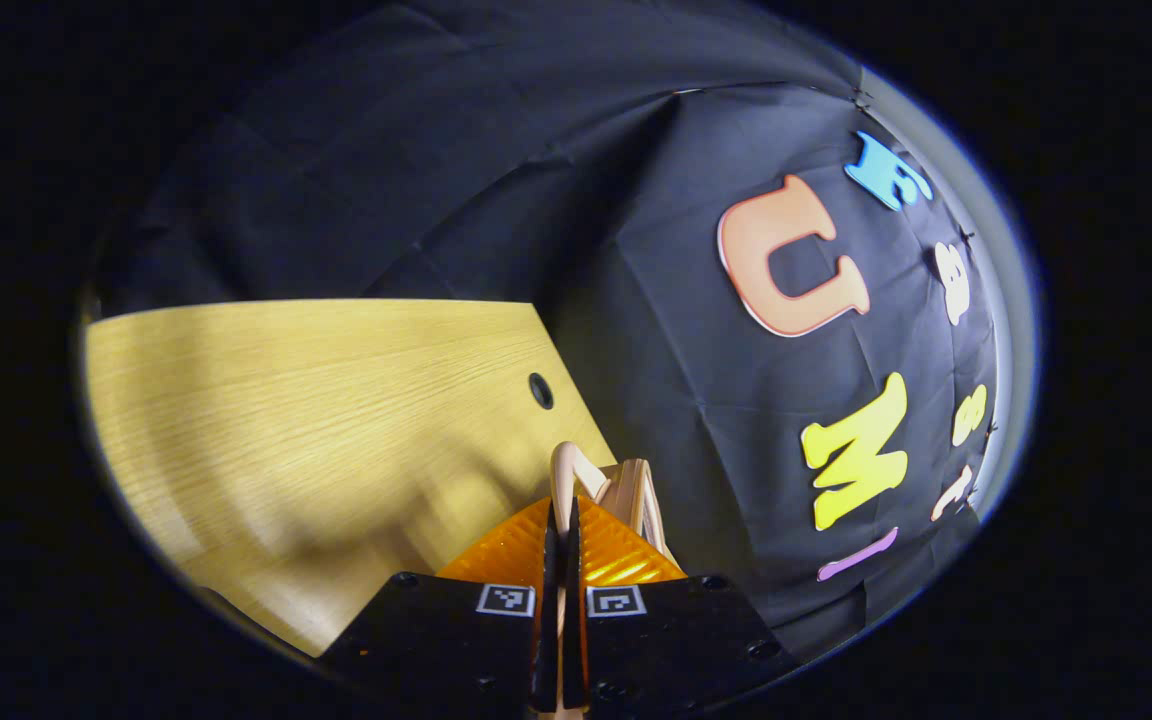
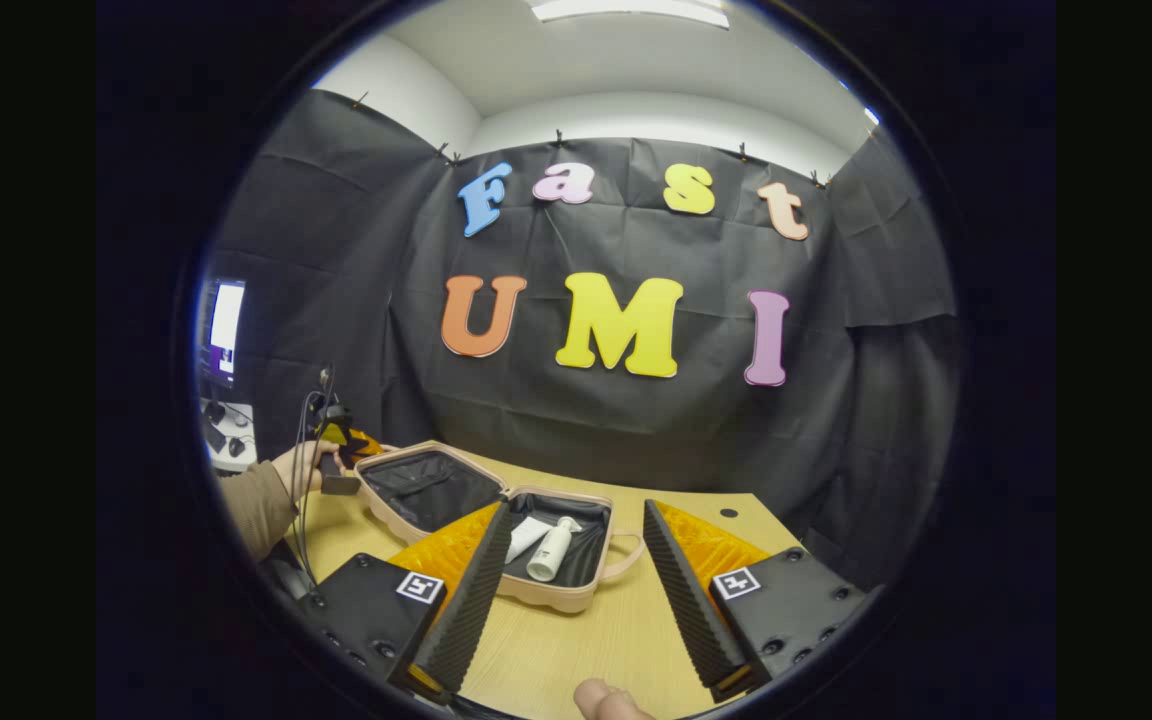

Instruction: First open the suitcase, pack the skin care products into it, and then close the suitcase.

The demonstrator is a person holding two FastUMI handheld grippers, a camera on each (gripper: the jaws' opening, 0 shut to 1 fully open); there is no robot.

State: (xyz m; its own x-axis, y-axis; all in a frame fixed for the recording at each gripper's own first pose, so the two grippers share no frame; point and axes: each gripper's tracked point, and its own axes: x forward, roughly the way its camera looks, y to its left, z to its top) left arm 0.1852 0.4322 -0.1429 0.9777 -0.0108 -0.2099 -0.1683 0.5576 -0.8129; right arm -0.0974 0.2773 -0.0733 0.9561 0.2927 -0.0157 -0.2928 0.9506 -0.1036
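Observation:
A pink suitcase (image 2: 558, 598) lies open on the wooden table, its lid (image 2: 391, 515) swung out to the left and its black lining showing. In the near half lie a white bottle (image 2: 548, 555) and a white tube (image 2: 526, 535). In the right gripper view my right gripper (image 2: 576, 512) hangs open just in front of the case, nothing between its fingers. Farther off, a hand holds my left gripper (image 2: 339, 470) at the lid's left edge. In the left gripper view that gripper (image 1: 564, 520) is shut on the pink rim of the suitcase lid (image 1: 626, 490).
The wooden table (image 1: 316, 400) ends at the black cloth wall and has a round cable hole (image 1: 540, 390) near its far edge. A monitor (image 2: 226, 325) and cables stand at the far left. A fingertip (image 2: 604, 700) shows at the bottom of the right gripper view.

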